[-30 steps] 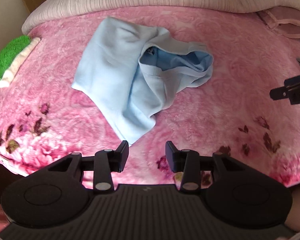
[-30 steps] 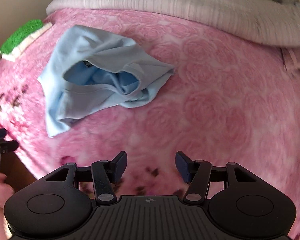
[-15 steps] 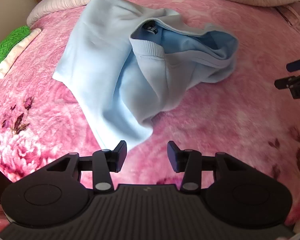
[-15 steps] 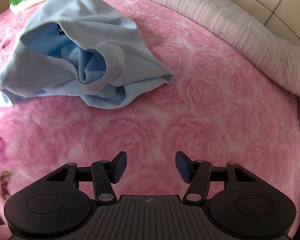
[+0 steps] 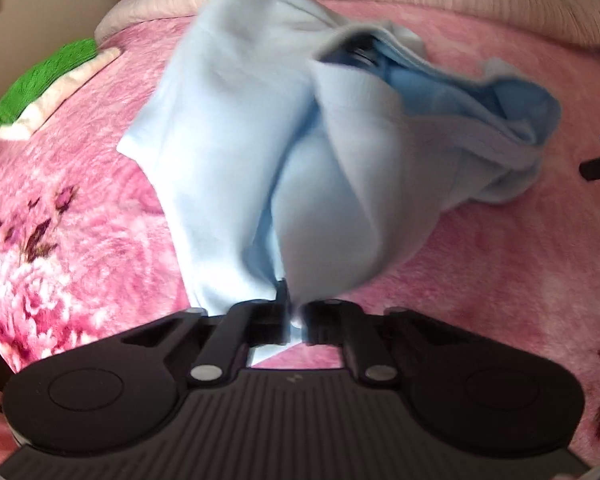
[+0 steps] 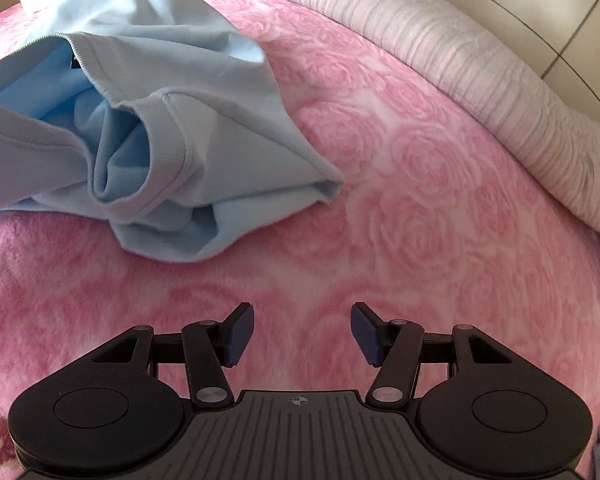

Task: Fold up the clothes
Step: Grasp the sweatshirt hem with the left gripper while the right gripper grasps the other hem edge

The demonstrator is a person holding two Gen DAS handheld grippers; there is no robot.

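Light blue garment on pink bed blanket; left tool clenched on it, right tool released.

Left wrist view: left tool grips the near corner of the light blue garment, which rises blurred from the pink blanket; bare blanket lies to either side; green towel sits at the far left edge. Half a second ago these fingers stood apart, short of the cloth.
Right wrist view: right tool hangs spread over bare blanket, garment crumpled to the upper left, well apart; pale ribbed quilt borders the far side. The garment sits closer than before.
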